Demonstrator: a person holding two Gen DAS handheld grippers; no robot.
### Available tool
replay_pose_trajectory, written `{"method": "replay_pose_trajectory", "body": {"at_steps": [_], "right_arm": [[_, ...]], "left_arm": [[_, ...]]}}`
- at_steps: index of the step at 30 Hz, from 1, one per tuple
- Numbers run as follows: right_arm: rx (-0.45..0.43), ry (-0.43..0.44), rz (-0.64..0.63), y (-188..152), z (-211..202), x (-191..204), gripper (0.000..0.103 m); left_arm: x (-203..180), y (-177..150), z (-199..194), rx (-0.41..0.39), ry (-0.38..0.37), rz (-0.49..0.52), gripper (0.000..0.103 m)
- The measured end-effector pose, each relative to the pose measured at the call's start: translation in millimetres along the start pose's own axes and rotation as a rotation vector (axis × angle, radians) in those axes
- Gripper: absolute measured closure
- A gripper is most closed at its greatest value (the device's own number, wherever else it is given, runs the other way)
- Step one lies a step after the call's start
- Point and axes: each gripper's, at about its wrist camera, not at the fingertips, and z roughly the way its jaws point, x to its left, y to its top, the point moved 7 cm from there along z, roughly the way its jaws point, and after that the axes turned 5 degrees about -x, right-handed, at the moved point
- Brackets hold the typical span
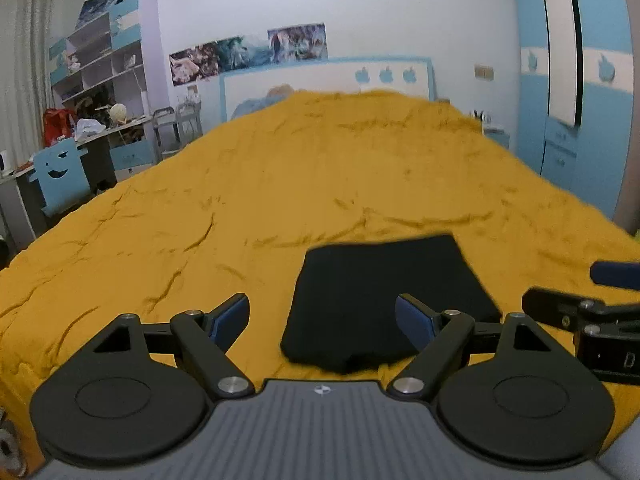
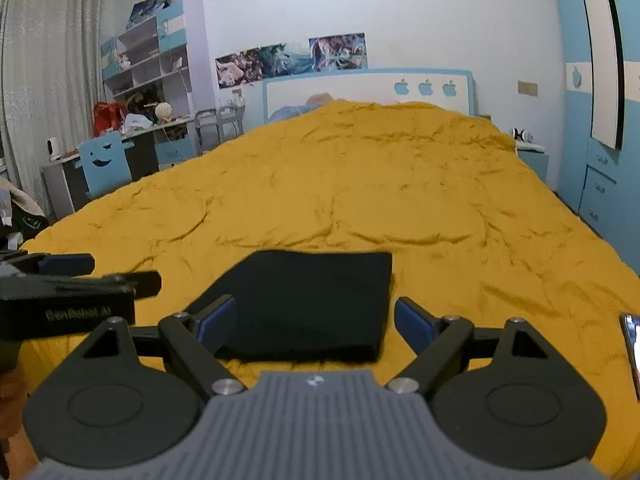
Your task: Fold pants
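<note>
now | folded pants [image 1: 384, 300] [image 2: 308, 304] just ahead | both jaws wide apart, empty

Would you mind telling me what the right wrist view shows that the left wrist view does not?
Only the right wrist view shows a phone at the bed's right edge and the open left gripper from the side. Only the left wrist view shows the right gripper from the side. Both show the folded black pants lying free on the yellow bedspread, between each camera's own spread fingers.
</note>
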Motion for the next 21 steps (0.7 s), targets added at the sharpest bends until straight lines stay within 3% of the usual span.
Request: {"method": "replay_pose_trajectory", "body": {"at_steps": [12, 21], "right_arm": [[0.101, -0.015, -0.036, -44.1, -17.0, 13.5, 0.021], [0.149, 0.002, -0.022, -50.9, -13.7, 12.3, 0.021]], "left_arm": [[2.3, -37.9, -8.3, 0.104, 0.015, -0.020, 0.006], [-1.9, -51.7, -7.7, 0.153, 0.008, -0.021, 0.006]]}}
